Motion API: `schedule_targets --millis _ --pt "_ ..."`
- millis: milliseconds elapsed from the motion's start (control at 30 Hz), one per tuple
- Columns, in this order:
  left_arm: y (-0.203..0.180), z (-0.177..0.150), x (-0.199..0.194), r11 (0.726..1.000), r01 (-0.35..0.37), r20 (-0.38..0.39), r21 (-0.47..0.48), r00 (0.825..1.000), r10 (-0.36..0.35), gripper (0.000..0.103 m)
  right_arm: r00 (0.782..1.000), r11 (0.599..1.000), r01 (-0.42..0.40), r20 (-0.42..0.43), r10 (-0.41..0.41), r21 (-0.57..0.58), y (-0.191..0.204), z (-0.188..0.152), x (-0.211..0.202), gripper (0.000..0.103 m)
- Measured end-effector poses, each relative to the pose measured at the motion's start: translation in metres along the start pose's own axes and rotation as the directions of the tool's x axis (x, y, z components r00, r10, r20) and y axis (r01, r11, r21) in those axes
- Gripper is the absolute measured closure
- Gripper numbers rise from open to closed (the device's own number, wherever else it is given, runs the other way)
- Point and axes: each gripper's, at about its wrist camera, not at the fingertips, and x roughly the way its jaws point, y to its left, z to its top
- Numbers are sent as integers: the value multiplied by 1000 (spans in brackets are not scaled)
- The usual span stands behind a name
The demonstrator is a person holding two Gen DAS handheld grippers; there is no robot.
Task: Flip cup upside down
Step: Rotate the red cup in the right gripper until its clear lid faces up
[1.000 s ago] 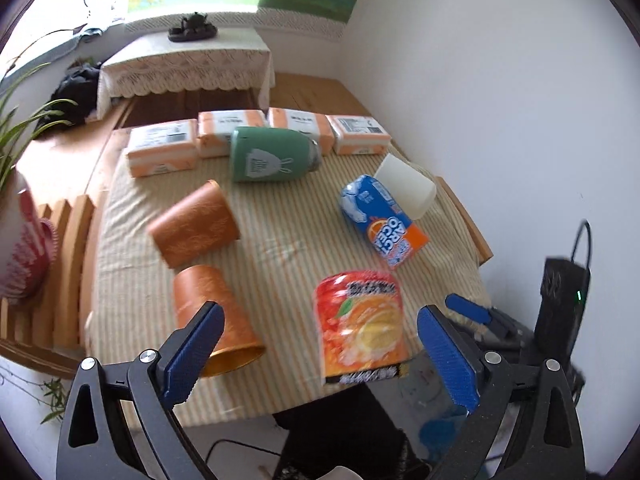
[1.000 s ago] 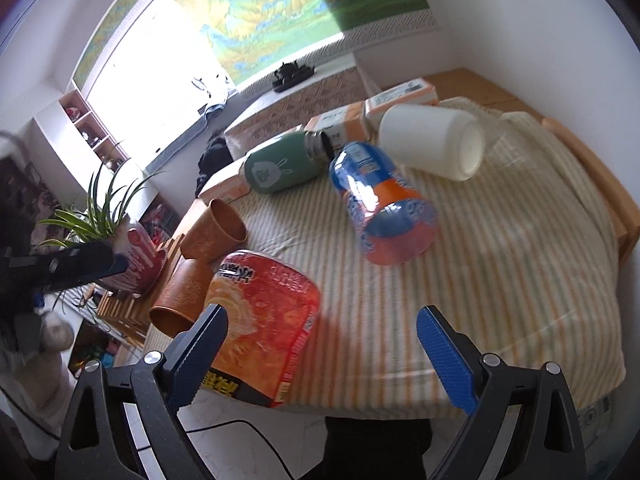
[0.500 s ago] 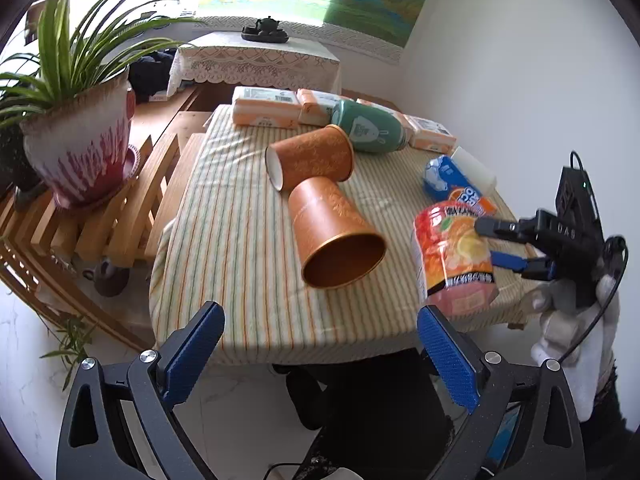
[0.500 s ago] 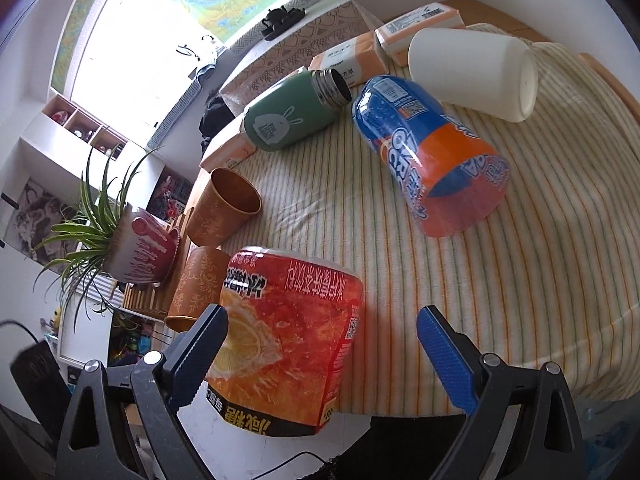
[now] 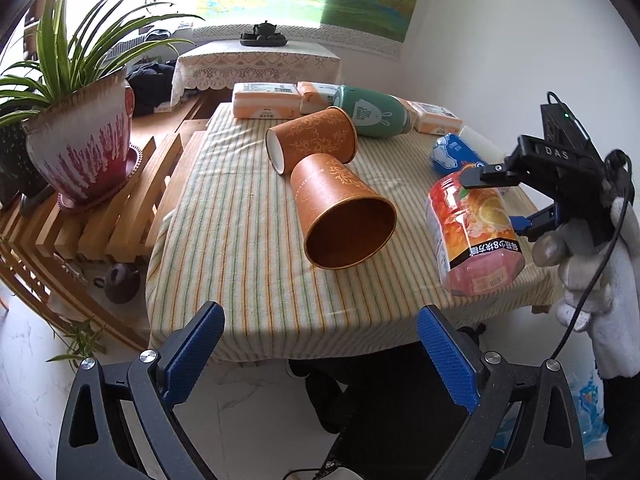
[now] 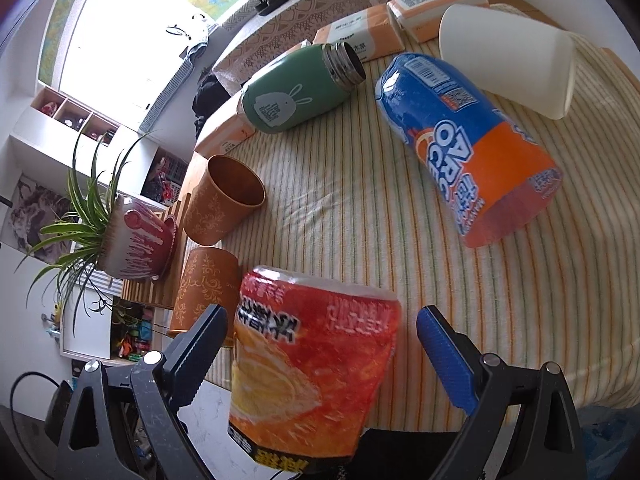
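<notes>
An orange-red printed cup (image 6: 312, 376) lies on its side at the near edge of the striped table; it also shows in the left wrist view (image 5: 474, 232). My right gripper (image 6: 320, 360) is open with its jaws on either side of this cup, apart from it; in the left wrist view (image 5: 508, 196) it sits at the cup's right. My left gripper (image 5: 320, 356) is open and empty, off the table's near edge, facing a brown cup (image 5: 340, 212) lying with its mouth toward me.
A second brown cup (image 5: 312, 140), a green flask (image 6: 296, 92), a blue-orange cup (image 6: 468, 140) and a white cup (image 6: 508, 56) lie on the striped cloth (image 6: 360, 208). Tissue packs (image 5: 266, 100) line the far edge. A potted plant (image 5: 80, 136) stands on a wooden rack to the left.
My left gripper swung left and back, now viewing the table from its left-front corner. My right gripper moved in toward the orange-red cup until its jaws flank it.
</notes>
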Motion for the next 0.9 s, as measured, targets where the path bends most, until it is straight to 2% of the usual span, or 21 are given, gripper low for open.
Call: schedule_targets --millis 433,500,900 --pt "0 -3 4 1000 -14 5 12 1000 14 4 998 1000 3 -69 -3 -6 4 8 20 10" --pt "1 -4 6 1000 -14 2 8 1000 14 4 997 1000 3 -73 -4 -12 4 7 21 14" --pt "1 -5 9 1000 -7 -5 -3 1000 7 4 999 999 -19 -48 17 -49 7 -1 11 16"
